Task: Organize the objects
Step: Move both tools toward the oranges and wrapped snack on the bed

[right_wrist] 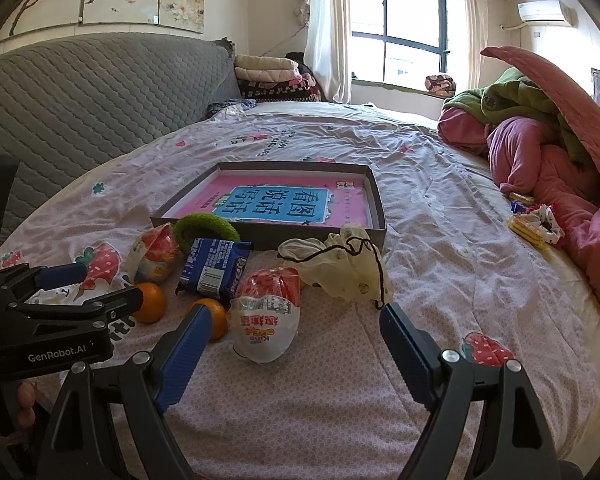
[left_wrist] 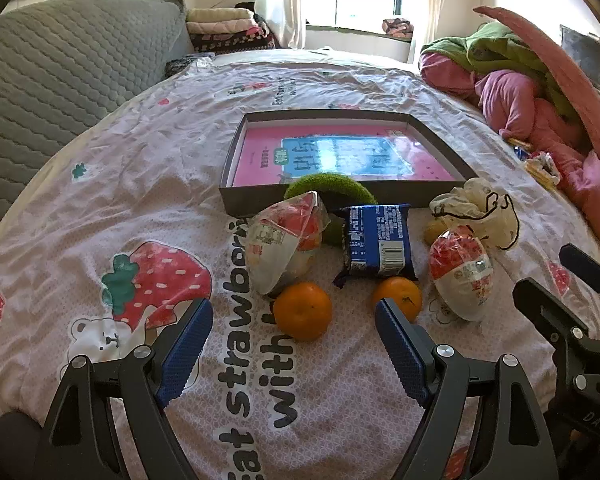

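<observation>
On the strawberry-print bedsheet [left_wrist: 140, 184], just near of a shallow grey box [left_wrist: 236, 196] that already holds a pink book [left_wrist: 260, 156], the loose things lie in a tight cluster: two oranges, the left orange [left_wrist: 303, 310] and the right orange [left_wrist: 400, 296], a blue snack packet [left_wrist: 378, 245], two egg-shaped wrapped treats, the left egg [left_wrist: 284, 240] and the right egg [right_wrist: 266, 320], a green fuzzy ring [left_wrist: 328, 188] leaning at the box wall, and a cream drawstring pouch [right_wrist: 340, 264].

Both tools hang above this cluster with nothing between their pads. The left gripper [left_wrist: 294, 344] has its fingers spread wide, the left orange just ahead of them. The right gripper [right_wrist: 296, 344] is equally spread, the right egg just ahead.

Risks, as I judge them: the oranges are round and the soft bedding gives, so a glancing finger could roll one away or under the packet. The eggs' slick wrappers may slip from a shallow pinch. The pouch's dark cord could snag a fingertip. The two tools sit close and could collide.
</observation>
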`<state>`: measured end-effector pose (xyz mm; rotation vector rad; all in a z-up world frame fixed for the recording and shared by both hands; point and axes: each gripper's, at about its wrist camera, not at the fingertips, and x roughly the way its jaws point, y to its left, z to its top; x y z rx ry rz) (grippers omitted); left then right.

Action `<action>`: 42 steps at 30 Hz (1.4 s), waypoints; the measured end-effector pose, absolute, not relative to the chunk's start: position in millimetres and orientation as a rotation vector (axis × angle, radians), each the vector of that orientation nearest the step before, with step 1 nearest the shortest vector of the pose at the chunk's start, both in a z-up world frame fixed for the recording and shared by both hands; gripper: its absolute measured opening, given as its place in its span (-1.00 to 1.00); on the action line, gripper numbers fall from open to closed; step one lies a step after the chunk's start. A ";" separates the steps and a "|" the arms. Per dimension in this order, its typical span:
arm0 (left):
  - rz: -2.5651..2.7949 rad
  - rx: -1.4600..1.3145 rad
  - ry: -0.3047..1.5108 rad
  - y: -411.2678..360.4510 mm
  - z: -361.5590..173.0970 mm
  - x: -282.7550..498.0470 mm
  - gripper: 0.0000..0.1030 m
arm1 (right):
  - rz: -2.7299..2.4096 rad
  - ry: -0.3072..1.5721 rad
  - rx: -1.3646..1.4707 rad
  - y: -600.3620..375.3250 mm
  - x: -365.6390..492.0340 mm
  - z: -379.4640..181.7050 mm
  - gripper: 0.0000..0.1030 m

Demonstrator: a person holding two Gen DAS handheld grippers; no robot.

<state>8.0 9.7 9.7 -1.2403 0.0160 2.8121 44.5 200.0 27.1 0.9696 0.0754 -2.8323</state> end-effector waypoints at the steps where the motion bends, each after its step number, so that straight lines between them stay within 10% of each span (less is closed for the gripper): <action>1: 2.813 -1.238 0.016 9.6 10.1 8.0 0.63 | -2.832 0.075 0.969 199.6 44.6 27.1 0.66; 42: 2.726 -1.375 -0.068 -0.5 -10.4 4.5 0.63 | -2.745 0.068 1.069 196.9 43.6 12.8 0.66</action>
